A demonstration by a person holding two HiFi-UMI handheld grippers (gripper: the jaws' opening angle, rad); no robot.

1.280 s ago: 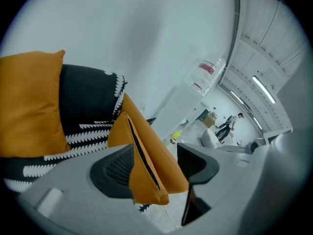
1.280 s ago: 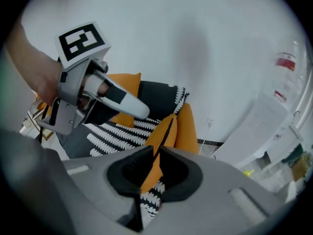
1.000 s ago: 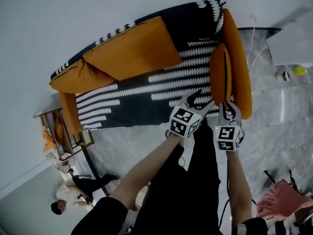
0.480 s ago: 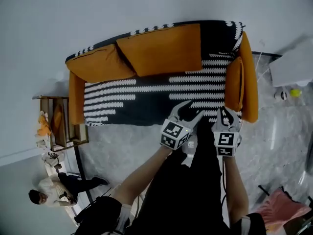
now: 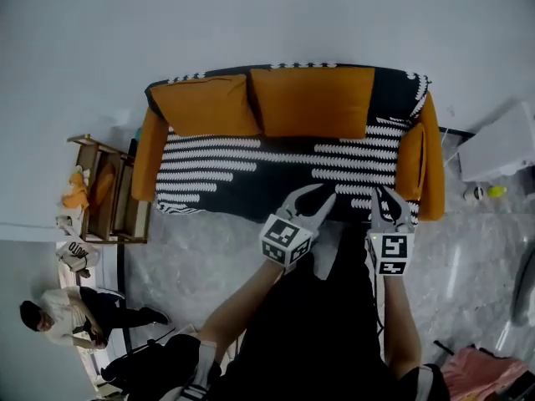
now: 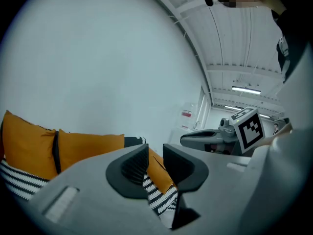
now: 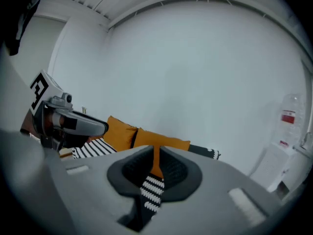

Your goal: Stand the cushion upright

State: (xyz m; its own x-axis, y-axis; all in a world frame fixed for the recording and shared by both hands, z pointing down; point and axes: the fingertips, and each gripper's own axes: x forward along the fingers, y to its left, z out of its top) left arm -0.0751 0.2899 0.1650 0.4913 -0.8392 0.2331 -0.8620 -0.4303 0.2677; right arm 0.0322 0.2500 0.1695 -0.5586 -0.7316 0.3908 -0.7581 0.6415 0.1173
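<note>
We hold both grippers in the air just short of the sofa [image 5: 251, 164], touching nothing. Our left gripper [image 5: 319, 195] has just been closing its jaws to a narrow gap, with nothing between them. Our right gripper [image 5: 388, 197] is empty too, its jaws all but together. Beyond them, the cushion [image 5: 410, 160] stands on edge against the right armrest [image 5: 433, 140]. Farther back, two back cushions [image 5: 311, 100] lean along the backrest by the wall [image 5: 267, 15].

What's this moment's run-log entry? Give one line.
cushion upright against sofa arm; left gripper empty, jaws just closing; right gripper nearly shut, empty
</note>
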